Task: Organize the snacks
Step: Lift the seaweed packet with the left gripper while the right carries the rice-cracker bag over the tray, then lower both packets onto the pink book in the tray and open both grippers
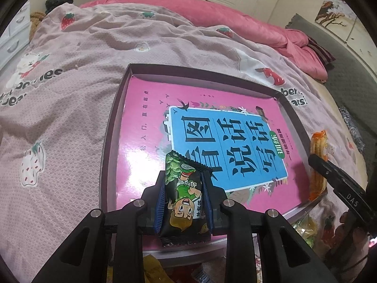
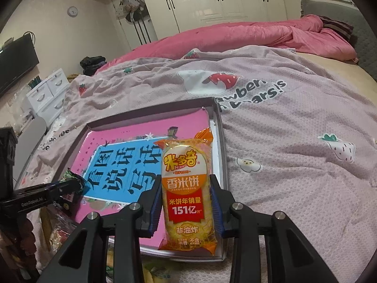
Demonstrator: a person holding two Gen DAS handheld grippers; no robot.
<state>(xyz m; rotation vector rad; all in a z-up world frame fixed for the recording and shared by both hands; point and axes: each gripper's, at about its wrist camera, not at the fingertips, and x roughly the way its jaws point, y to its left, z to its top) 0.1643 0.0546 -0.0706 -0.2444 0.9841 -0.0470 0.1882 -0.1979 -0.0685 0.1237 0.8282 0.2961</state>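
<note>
My left gripper (image 1: 183,176) is shut on a dark green snack packet (image 1: 185,195) with a cartoon boy, held over the near edge of a shallow box lid (image 1: 113,127) with a pink and blue printed floor. My right gripper (image 2: 187,181) is shut on a yellow-orange rice cracker pack (image 2: 186,188), which stands over the lid's right side (image 2: 222,165). In the left wrist view the rice cracker pack (image 1: 318,146) and the right gripper's finger (image 1: 329,172) show at the right. In the right wrist view the left gripper (image 2: 68,184) with the green packet (image 2: 74,179) shows at the left.
The lid lies on a bed with a pink strawberry-print blanket (image 1: 70,82). A pink quilt (image 2: 259,37) is bunched at the back. More snack packs (image 1: 153,271) lie below the lid's near edge. White drawers (image 2: 47,96) and a wardrobe (image 2: 212,0) stand beyond.
</note>
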